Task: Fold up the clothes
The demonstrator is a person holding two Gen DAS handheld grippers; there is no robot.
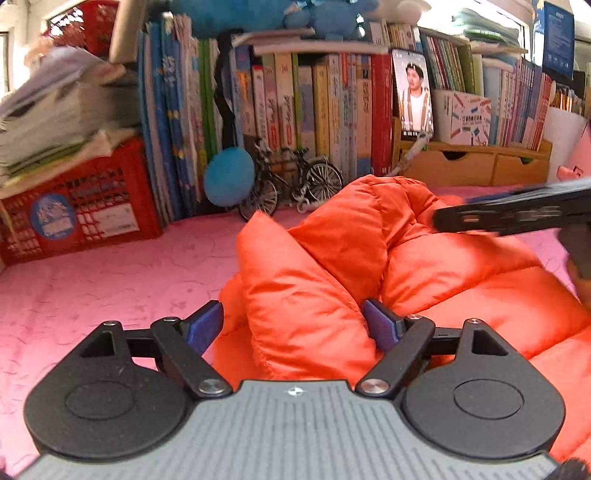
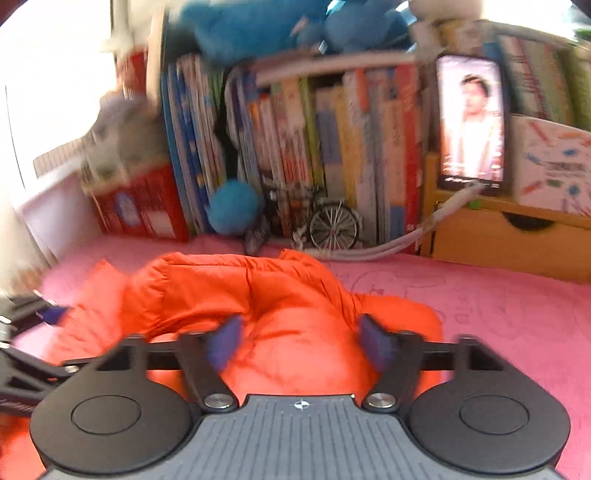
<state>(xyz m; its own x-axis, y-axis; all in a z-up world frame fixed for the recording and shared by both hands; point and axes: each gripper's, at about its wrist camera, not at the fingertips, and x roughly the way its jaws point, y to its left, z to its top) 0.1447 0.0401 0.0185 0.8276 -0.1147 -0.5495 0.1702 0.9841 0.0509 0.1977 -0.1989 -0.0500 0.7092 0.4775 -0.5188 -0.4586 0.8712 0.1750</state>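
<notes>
Orange jacket (image 1: pixel 424 280), pink cloth (image 1: pixel 110 288)

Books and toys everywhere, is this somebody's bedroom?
Probably a bedroom or study corner at home: packed rows of books, a blue plush toy above, and an orange puffy jacket on a pink bedspread.

We see a pink textured cover (image 1: pixel 110 280) as the surface. On it: orange puffy jacket (image 1: pixel 424 273), crumpled, approx centre to 4 o'clock. Red crate (image 1: pixel 77 210) at 10 o'clock, model bicycle (image 1: pixel 295 181) at 12, books (image 1: pixel 321 110) standing behind it, wooden drawer unit (image 1: pixel 476 164) at 2 o'clock.
</notes>
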